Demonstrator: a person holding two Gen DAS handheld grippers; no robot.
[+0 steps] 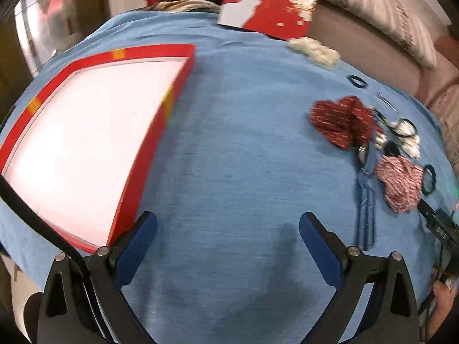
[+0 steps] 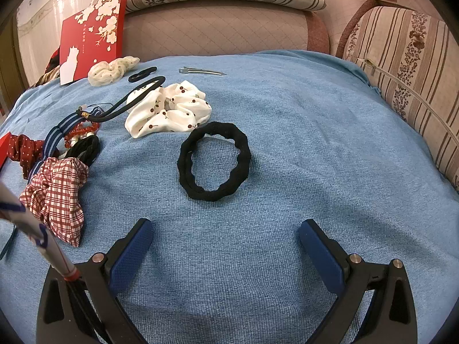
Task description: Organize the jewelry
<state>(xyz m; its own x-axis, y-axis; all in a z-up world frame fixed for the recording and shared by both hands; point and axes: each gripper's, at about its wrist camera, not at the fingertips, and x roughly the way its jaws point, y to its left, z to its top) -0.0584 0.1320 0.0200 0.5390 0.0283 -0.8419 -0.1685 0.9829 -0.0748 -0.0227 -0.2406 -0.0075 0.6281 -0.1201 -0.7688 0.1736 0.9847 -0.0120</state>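
Observation:
An open red box [image 1: 160,109] with a white inside lies on the blue cloth [image 1: 235,149], left of my open left gripper [image 1: 228,229]. Hair accessories are piled at the right: a dark red scrunchie [image 1: 341,120] and a red plaid scrunchie [image 1: 401,183]. In the right wrist view a thick black hair tie [image 2: 213,162] lies just ahead of my open right gripper [image 2: 226,238]. Beyond it sit a white cherry-print scrunchie [image 2: 169,109], the plaid scrunchie [image 2: 57,197], a cream scrunchie [image 2: 110,70], a metal hair clip [image 2: 200,71] and red beads [image 2: 83,132].
The red box lid [image 2: 91,37] with white flowers leans upright at the back. Striped cushions [image 2: 407,80] border the cloth at the right and rear. A blue striped ribbon [image 1: 365,200] lies beside the pile. The other gripper's body [image 1: 441,229] shows at the far right edge.

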